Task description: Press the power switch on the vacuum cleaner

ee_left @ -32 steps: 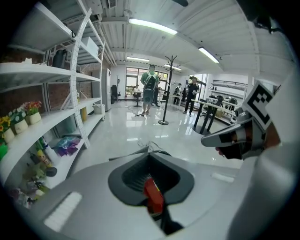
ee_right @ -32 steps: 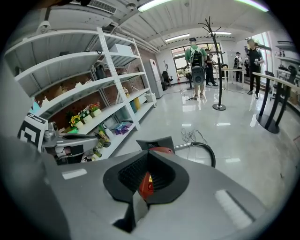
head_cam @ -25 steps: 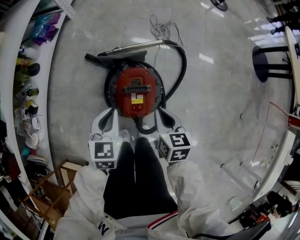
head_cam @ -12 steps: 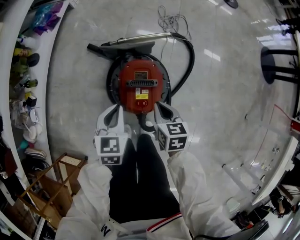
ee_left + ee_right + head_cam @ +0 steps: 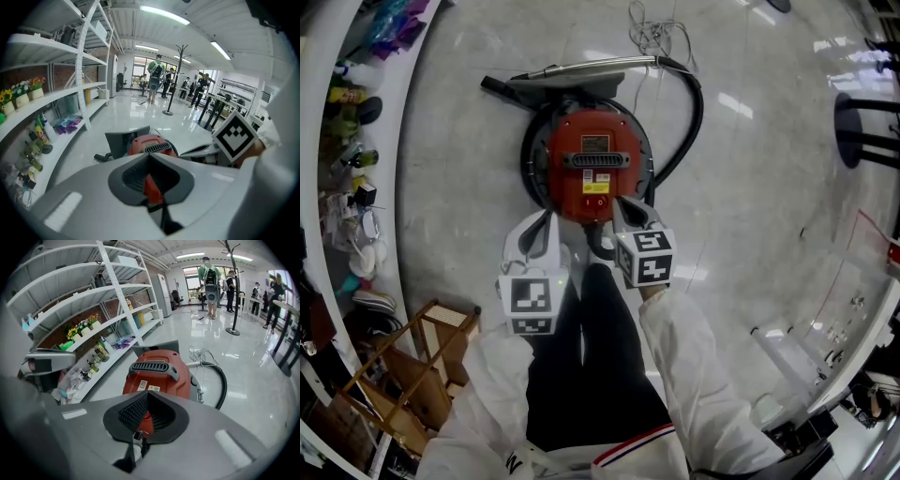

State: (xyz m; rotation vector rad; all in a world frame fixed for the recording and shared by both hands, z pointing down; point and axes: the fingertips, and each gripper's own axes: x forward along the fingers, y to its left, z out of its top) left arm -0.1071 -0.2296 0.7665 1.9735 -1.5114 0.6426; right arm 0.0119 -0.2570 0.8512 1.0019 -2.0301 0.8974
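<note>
**Head view.** The vacuum cleaner (image 5: 598, 150) stood directly ahead of both grippers. Its power switch (image 5: 595, 201) sat on the near edge of its red top, just below the crosswise handle (image 5: 598, 160). The right gripper (image 5: 623, 208), jaws closed on nothing, pointed in just right of the switch and was judged the nearer. The left gripper (image 5: 542, 225), also closed and empty, lay off the vacuum's near-left rim.

**Red canister vacuum beside the shelving**

The vacuum cleaner (image 5: 598, 169) sits upright on the floor, near the white shelving (image 5: 398, 216). It has a round red body, a black base ring and a black grille handle on top. Its power switch (image 5: 594, 202), small and red, lies below a yellow label. 1 black hose (image 5: 696, 112) loops off the side away from the shelving.
</note>
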